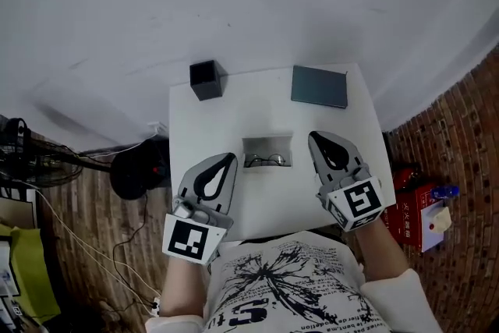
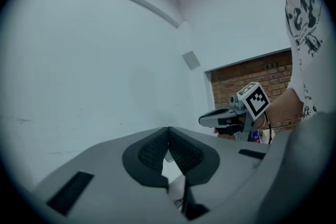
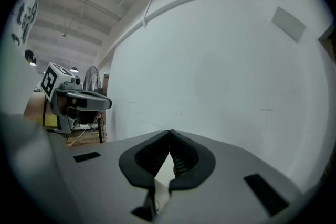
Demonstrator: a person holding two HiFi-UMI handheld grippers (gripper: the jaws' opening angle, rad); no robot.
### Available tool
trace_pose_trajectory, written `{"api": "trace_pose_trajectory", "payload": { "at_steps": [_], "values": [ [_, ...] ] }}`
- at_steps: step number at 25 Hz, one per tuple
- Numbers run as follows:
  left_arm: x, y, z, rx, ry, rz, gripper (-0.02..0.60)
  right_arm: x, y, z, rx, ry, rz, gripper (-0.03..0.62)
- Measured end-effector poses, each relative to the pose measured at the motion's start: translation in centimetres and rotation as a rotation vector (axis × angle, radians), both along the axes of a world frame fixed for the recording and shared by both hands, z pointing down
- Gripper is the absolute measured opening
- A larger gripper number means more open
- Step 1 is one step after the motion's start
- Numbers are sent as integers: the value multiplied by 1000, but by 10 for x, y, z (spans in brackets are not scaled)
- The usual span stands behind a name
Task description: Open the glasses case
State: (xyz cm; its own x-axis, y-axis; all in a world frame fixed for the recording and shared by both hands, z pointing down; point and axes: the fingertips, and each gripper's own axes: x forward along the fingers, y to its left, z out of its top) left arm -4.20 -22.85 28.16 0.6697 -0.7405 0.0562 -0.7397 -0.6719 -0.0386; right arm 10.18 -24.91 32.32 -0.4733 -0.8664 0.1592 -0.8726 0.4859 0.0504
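Note:
A light, open-topped glasses case (image 1: 267, 153) with a pair of glasses (image 1: 266, 161) inside lies in the middle of the small white table (image 1: 234, 117). My left gripper (image 1: 226, 158) hovers above the table's front left, to the left of the case, shut with nothing in it. My right gripper (image 1: 313, 136) hovers to the right of the case, also shut and empty. Both are raised well off the table and point about level toward the white wall. In the left gripper view the tips of the left gripper (image 2: 168, 128) meet. The tips of the right gripper (image 3: 169, 132) meet likewise.
A black open cube box (image 1: 207, 79) stands at the table's back left and a flat dark grey case (image 1: 319, 86) lies at the back right. On the floor are a fan and cables (image 1: 47, 160) to the left and red items (image 1: 413, 207) to the right.

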Motion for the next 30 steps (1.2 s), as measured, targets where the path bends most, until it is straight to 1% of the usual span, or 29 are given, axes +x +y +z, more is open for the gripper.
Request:
{"api": "trace_pose_trajectory", "payload": {
  "at_steps": [2,4,10,12,18,25,30],
  "values": [
    [-6,7,-13,26,21,5,14,1,9,-7,15,-22,3,11],
    [-11,11,-21,46,27,14,14,1,15,-14,35,-23,15,11],
    [-21,17,-24,65,-8,34,14,0,22,-30,88,-3,32,11],
    [-19,18,-30,82,25,25,14,1,23,-32,92,5,38,11],
    [-23,21,-25,72,29,17,14,-4,30,-31,90,37,33,11],
    [-28,23,-26,69,34,-17,14,-3,36,-32,99,36,45,11],
    [-27,25,-29,73,35,-20,14,0,37,-37,116,52,50,11]
  ]
}}
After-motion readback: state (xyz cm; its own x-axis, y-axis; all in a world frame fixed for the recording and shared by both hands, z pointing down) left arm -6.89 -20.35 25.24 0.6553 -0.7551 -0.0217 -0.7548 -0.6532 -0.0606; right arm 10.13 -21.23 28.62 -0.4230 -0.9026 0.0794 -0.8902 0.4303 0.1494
